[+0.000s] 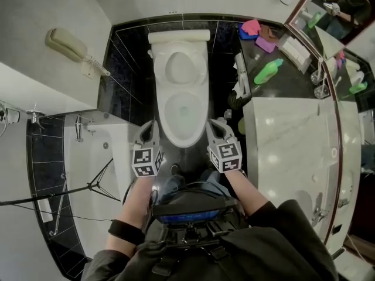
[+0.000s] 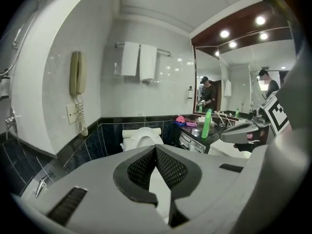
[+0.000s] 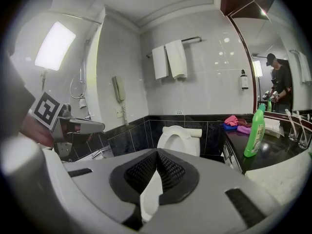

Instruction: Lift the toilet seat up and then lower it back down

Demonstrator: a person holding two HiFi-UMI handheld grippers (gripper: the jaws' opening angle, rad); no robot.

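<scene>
The white toilet stands against the black tiled wall, straight ahead of me. An oval white part is raised against the tank, and the bowl below it is open. It shows again as the upright oval in the left gripper view and the upright oval in the right gripper view. My left gripper hangs by the bowl's front left, shut and empty. At the bowl's front right, my right gripper is also shut with nothing held. Neither touches the toilet.
A marble counter runs along the right, with a green bottle and pink cloths on its dark end. A bathtub lies at the left, with a thin black stand in it. A wall phone hangs at upper left.
</scene>
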